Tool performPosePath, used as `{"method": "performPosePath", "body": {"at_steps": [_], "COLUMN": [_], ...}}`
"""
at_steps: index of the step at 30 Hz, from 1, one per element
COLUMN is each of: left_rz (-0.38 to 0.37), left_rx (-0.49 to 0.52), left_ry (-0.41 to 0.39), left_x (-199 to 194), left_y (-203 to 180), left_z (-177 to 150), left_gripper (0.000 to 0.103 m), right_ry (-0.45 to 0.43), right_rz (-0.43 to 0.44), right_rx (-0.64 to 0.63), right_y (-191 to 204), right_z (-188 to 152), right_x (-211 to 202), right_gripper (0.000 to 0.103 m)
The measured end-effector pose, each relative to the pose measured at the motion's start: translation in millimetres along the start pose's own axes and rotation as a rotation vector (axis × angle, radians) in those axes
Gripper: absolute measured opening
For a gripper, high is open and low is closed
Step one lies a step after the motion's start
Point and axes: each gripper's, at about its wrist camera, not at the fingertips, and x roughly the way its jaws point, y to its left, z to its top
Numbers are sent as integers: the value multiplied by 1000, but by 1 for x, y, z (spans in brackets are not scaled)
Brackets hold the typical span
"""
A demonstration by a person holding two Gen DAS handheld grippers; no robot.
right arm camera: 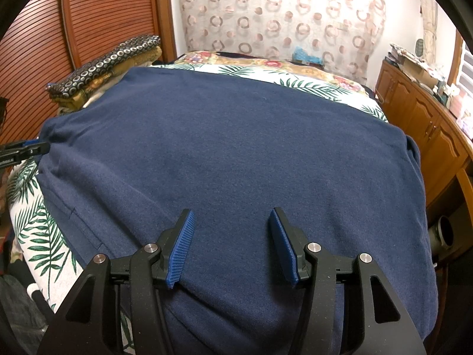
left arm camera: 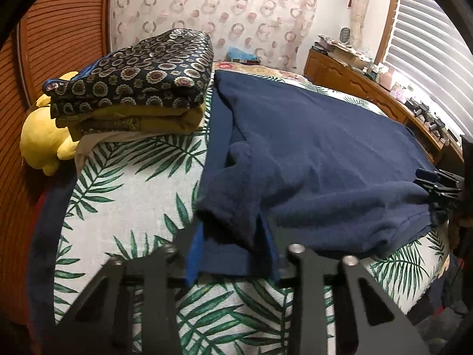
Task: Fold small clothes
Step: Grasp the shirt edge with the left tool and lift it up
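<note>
Nearest to you, your left gripper (left arm camera: 233, 254) has its blue pads set on either side of a bunched corner of the navy shirt (left arm camera: 310, 153), the fabric filling the narrow gap between them so the pads appear to pinch it. No earlier view is to hand, so take that grip as it looks. Your right gripper (right arm camera: 230, 245) hangs over the near edge of the same shirt with its ribbed blue pads (right arm camera: 181, 248) standing well apart; cloth lies beneath and between them, but neither pad presses on it. The shirt itself is spread across the palm-leaf bedsheet (left arm camera: 124, 183), mostly flat in the right wrist view, with a rumpled fold at the corner your left gripper holds. In the left wrist view the tips of your right gripper show at the far right edge of the shirt, touching or just above its hem. Further back on the left, a stack of folded clothes (left arm camera: 139, 85) sits on the sheet, a dark patterned piece on top of mustard ones, with a yellow plush toy (left arm camera: 44, 142) just beside it. Beyond the bed hangs a curtain with ring prints (right arm camera: 280, 14), and a wooden cabinet (right arm camera: 428, 124) runs along the right.
</note>
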Motion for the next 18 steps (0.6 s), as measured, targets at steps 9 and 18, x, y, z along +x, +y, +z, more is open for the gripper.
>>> {"method": "performPosePath", "body": {"at_steps": [9,18], "left_rz": [-108,-213], "left_rx": [9,85], "left_ry": [-76,-178], "left_x": [-20,-47], "left_y": [-13,-56], "left_z": [7,47], "left_gripper": [5,5], "right_ry": [0,-2], "right_rz": [1,-1], "right_rx": [1,6], "right_y": [0,-1], "right_z": [0,0], "right_x": [0,-1], "right_gripper": [54,54]}}
